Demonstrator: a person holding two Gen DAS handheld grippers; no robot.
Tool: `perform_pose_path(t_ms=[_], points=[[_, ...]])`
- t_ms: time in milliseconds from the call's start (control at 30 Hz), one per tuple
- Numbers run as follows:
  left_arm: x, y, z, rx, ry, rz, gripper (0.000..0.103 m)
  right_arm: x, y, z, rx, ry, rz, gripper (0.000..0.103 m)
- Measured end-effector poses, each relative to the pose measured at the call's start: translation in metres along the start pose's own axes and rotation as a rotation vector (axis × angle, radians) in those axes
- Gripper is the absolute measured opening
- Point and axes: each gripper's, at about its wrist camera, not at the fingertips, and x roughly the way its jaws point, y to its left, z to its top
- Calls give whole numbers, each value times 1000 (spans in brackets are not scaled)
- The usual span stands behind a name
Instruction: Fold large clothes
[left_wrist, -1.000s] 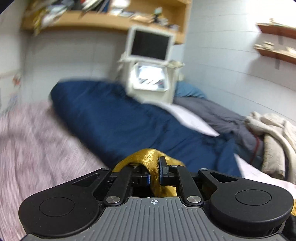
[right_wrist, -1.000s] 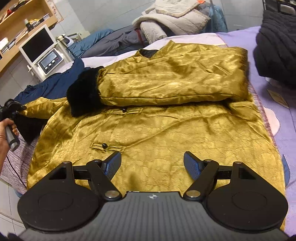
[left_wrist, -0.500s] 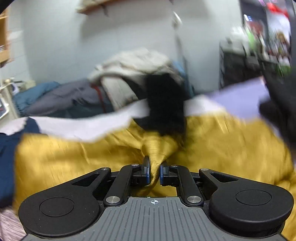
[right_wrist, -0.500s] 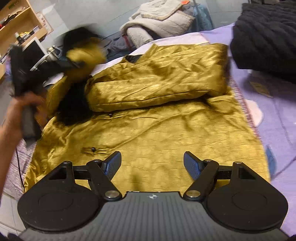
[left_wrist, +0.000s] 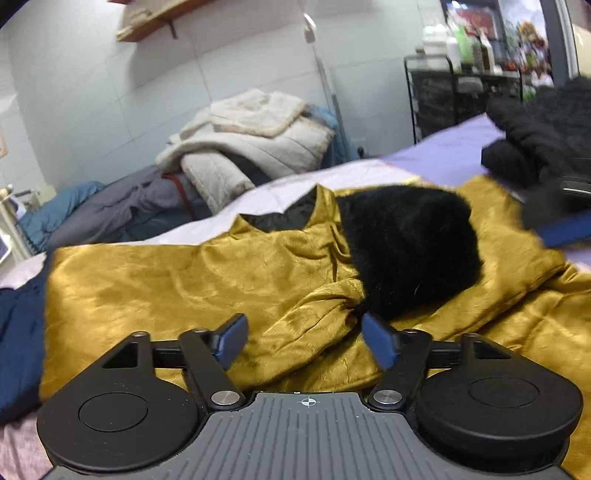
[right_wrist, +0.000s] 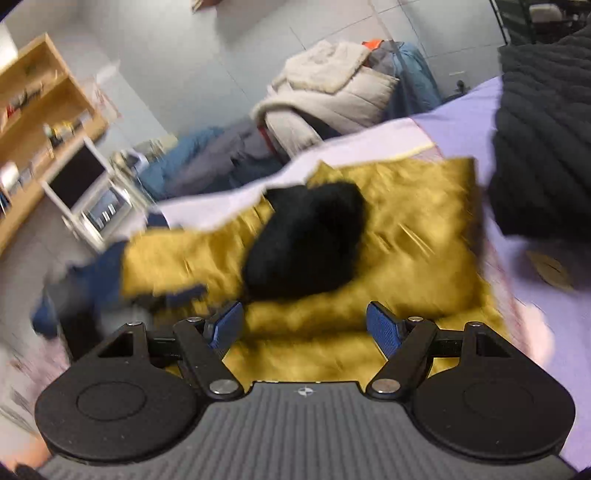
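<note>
A gold satin jacket lies spread on the bed, its sleeves folded across the body. A black fur cuff rests on top of it near the collar. My left gripper is open and empty, just above the folded gold sleeve. My right gripper is open and empty over the jacket, with the fur cuff ahead of it. The right gripper also shows blurred at the right edge of the left wrist view.
A black knit garment lies on the purple sheet to the right. A pile of beige and grey coats sits behind the jacket. A navy quilt lies to the left. A monitor device and wooden shelves stand far left.
My left gripper carried the gold sleeve with its fur cuff across the jacket, opened and let it go. My right gripper tilted up and moved forward, staying open.
</note>
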Motion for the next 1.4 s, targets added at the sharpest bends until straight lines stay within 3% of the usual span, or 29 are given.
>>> perform_pose_path(t_ms=[100,200,267,300,333,433,533,633,700,767,867,1000,1200,1267,1400], points=[[-21,13,-11,-79,-15,31,103,29,-8,19,76,5,5,77],[-38,33,-28,-128,-15,113,103,56,-12,27,112,19,-15,69],[-43,51,-37,-153,7,192,103,69,-13,27,105,34,-17,59],[-45,61,-41,-175,21,211,103,75,-12,27,101,45,-16,44],[-45,71,-44,-203,34,219,103,77,-11,26,88,45,-17,40],[-46,95,-50,-299,56,244,103,69,-2,22,8,-7,-46,24],[-46,105,-51,-341,48,270,103,41,12,23,-108,-126,-90,21],[-41,104,-48,-335,40,284,103,21,15,28,-208,-190,-174,20],[-34,103,-45,-318,62,333,103,19,4,31,-205,-178,-235,20],[-23,108,-48,-328,118,382,103,23,-16,31,-143,-133,-277,20],[-3,132,-62,-434,259,452,103,38,-41,24,-46,-34,-270,21],[1,167,-87,-596,275,379,103,50,-45,13,-71,-3,-289,25],[-2,161,-89,-551,277,398,103,61,-44,14,-95,30,-315,30],[-2,154,-84,-513,279,412,103,60,-41,15,-90,30,-321,36],[-11,147,-77,-459,267,415,103,37,-36,14,-96,-41,-302,63]])
